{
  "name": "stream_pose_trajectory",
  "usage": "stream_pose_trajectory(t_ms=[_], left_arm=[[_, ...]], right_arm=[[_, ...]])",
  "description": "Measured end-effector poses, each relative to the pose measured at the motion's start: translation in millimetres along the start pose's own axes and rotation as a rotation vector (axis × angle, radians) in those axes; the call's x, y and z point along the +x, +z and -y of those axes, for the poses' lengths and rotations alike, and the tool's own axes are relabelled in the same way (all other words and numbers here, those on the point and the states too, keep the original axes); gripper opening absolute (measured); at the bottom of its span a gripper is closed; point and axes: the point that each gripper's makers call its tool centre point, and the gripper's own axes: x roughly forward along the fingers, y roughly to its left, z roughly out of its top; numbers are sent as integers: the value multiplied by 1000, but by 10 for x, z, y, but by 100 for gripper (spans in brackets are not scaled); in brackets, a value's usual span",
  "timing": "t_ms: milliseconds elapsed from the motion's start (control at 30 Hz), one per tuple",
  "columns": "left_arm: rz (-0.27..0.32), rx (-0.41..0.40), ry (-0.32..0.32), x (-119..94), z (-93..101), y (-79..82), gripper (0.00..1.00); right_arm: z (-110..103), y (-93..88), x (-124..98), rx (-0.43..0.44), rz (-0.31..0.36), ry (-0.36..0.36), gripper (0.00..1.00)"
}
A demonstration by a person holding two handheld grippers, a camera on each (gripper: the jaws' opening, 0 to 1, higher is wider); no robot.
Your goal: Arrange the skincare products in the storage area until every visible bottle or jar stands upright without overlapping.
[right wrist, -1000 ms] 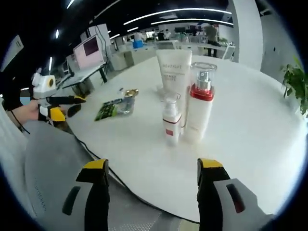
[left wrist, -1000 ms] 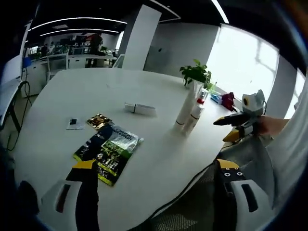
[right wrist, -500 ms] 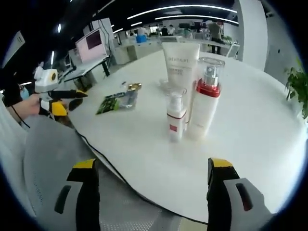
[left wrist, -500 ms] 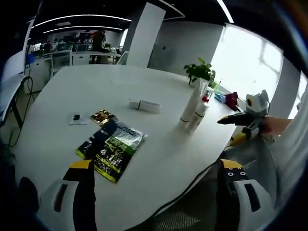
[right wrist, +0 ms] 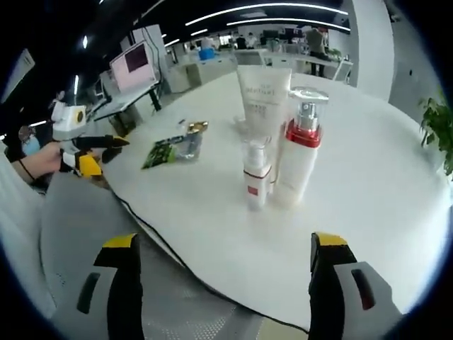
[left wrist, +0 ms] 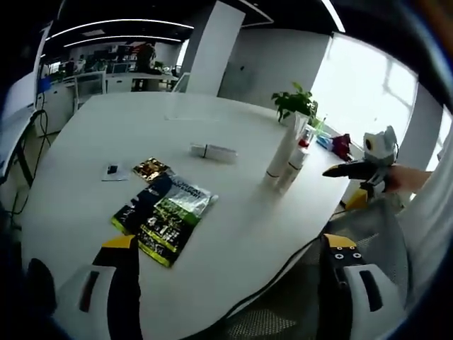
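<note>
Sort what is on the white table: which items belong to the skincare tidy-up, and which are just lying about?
Job items, all upright and close together:
white tube
red-collared pump bottle
small pump bottle

Lying about:
green sachets
gold packet
flat white box
small card
potted plant

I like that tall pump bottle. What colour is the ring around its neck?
Red. The collar sits on the white pump bottle under its clear cap, clearest in the right gripper view.
</note>
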Motion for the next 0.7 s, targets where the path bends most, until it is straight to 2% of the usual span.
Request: stream_pose_trajectory(t_ms=[33, 133, 333, 433, 600, 667, 700], left_arm=[[1, 0, -1, 1, 0, 0, 99], [0, 0, -4, 8, 2, -5, 99], [13, 4, 8, -11, -3, 13, 98], [18, 0, 4, -13, 12, 18, 98], [33, -20, -26, 22, 23, 79, 98], [19, 3, -33, 67, -7, 96, 98], [-16, 32, -31, 99, -49, 82, 98]], right_arm=[[4, 27, -12, -7, 6, -2, 100], [100, 321, -97, -41, 44, -9, 100], [174, 744, -205, -102, 86, -20, 99], [215, 841, -191, -113, 100, -23, 99], [226, 832, -142, -100, 100, -16, 99], [205, 776, -130, -94, 94, -13, 99], [208, 733, -119, -88, 88, -13, 99]])
